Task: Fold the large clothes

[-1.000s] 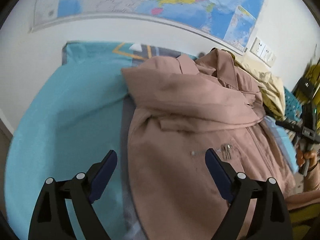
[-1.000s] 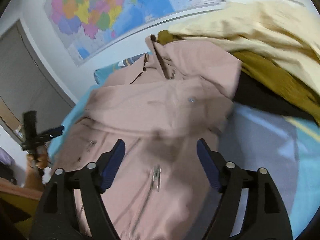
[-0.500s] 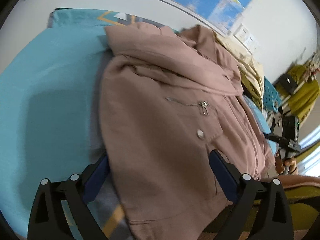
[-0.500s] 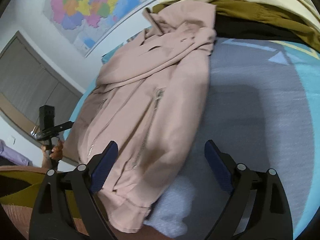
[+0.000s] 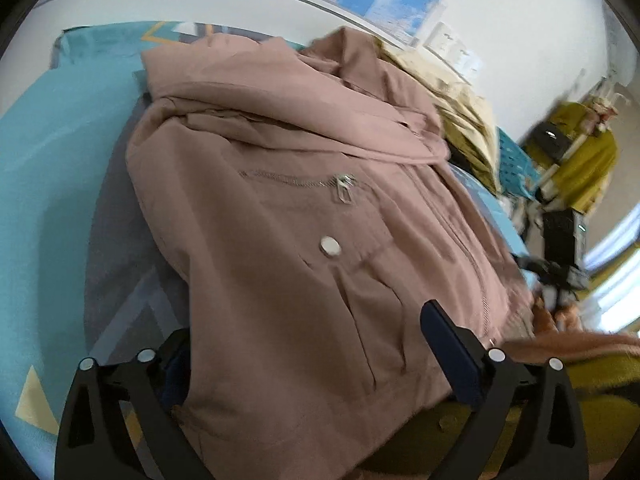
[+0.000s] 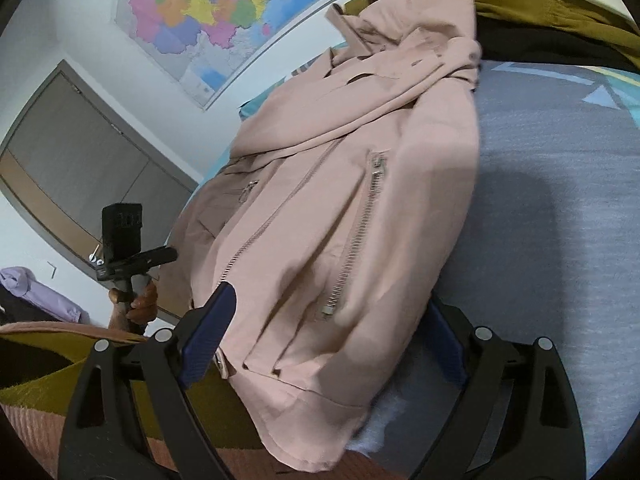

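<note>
A dusty-pink zip jacket (image 5: 288, 208) lies front-up on a bed, sleeves folded across the chest; it also shows in the right wrist view (image 6: 352, 200). My left gripper (image 5: 308, 340) is open at the jacket's lower left hem corner, with the hem between its blue pads; the left pad is partly hidden under the cloth. My right gripper (image 6: 332, 332) is open at the lower right hem corner, the hem lying between its fingers. The other hand's gripper (image 6: 124, 248) shows at the left of the right wrist view.
The bed has a teal and grey cover (image 5: 52, 168) (image 6: 560, 208). A pile of cream and olive clothes (image 6: 520, 4) (image 5: 464, 120) lies beyond the jacket's collar. A wall map (image 6: 208, 16) hangs behind the bed. A chair with olive cloth (image 5: 576, 168) stands at the right.
Both grippers have drawn back from over the jacket's chest to its bottom hem. They now straddle the two lower corners. The jacket itself has not moved.
</note>
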Tool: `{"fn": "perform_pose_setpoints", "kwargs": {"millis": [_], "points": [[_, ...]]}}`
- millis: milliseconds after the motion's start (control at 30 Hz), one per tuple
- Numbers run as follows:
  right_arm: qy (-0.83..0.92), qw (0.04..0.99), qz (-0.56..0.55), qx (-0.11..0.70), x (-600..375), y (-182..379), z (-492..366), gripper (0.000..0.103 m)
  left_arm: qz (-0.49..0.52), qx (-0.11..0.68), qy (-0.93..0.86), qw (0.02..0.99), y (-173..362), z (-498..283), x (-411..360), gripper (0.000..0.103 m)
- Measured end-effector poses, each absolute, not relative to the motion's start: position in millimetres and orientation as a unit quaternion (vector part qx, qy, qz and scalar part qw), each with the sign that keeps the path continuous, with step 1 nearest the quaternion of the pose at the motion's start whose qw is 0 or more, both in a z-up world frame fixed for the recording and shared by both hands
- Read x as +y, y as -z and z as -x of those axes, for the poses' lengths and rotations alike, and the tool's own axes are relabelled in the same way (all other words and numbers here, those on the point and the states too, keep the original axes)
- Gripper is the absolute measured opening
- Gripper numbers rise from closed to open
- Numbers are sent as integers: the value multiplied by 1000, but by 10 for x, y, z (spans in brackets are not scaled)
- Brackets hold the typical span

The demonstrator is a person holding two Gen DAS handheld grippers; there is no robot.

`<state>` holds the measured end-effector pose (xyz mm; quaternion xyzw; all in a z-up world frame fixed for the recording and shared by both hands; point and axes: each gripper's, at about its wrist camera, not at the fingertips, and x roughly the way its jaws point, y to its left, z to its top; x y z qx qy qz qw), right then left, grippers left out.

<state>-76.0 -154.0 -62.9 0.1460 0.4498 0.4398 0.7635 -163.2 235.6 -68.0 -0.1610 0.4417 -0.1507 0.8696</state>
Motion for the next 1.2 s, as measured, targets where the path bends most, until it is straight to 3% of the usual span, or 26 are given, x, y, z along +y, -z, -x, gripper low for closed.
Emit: {"fn": "perform_pose_setpoints", "kwargs": {"millis": [33,67,100,133,167,233,467,567,667,733,767,800,833,933,1033,1067,1100,1133,1167,1200], "points": [[-445,755,-154,457,-1508,657,758,65,161,442,128,873,674,1589,2339,85],[-451,745,-163,464,-1478,692,760,49,157,444,114,875,669,1570,2333,72],[-449,740,-169,471,-1454,728,755,36,152,448,100,875,665,1545,2344,50],[-447,737,-178,475,-1479,752,756,29,152,454,82,874,665,1524,2368,29],[-448,725,-207,480,-1528,789,729,15,166,459,71,870,676,1509,2413,24],[-455,716,-250,467,-1653,751,729,10,192,466,65,861,675,1519,2499,7],[-540,716,-265,354,-1816,-1,1136,6,245,393,126,877,114,1899,2750,3],[-533,717,-246,377,-1795,26,1146,7,230,389,136,882,-8,2018,2754,4],[-481,726,-224,438,-1804,362,1053,11,219,433,129,865,240,1943,2698,5],[-458,718,-227,472,-1826,597,1001,21,215,461,123,852,435,1883,2692,17],[-452,715,-233,479,-1848,663,984,34,215,471,113,848,532,1860,2712,20],[-451,710,-241,484,-1874,735,970,45,218,474,110,846,580,1853,2739,30],[-446,713,-235,486,-1893,759,966,48,221,477,110,844,617,1858,2763,50],[-458,713,-223,482,-1867,750,984,54,213,477,131,842,642,1884,2744,70],[-471,709,-197,486,-1781,742,1018,58,173,482,149,846,637,1871,2585,81],[-475,707,-193,487,-1734,753,1030,57,163,483,154,847,647,1864,2543,81],[-479,702,-194,489,-1688,767,1030,44,158,482,161,847,652,1884,2515,68],[-483,697,-201,491,-1665,783,1028,32,156,481,169,846,654,1896,2462,33],[-485,692,-210,491,-1658,788,1019,12,142,478,157,853,639,1892,2403,18],[-492,685,-226,488,-1681,786,1021,7,134,475,144,858,634,1894,2383,13]]}}
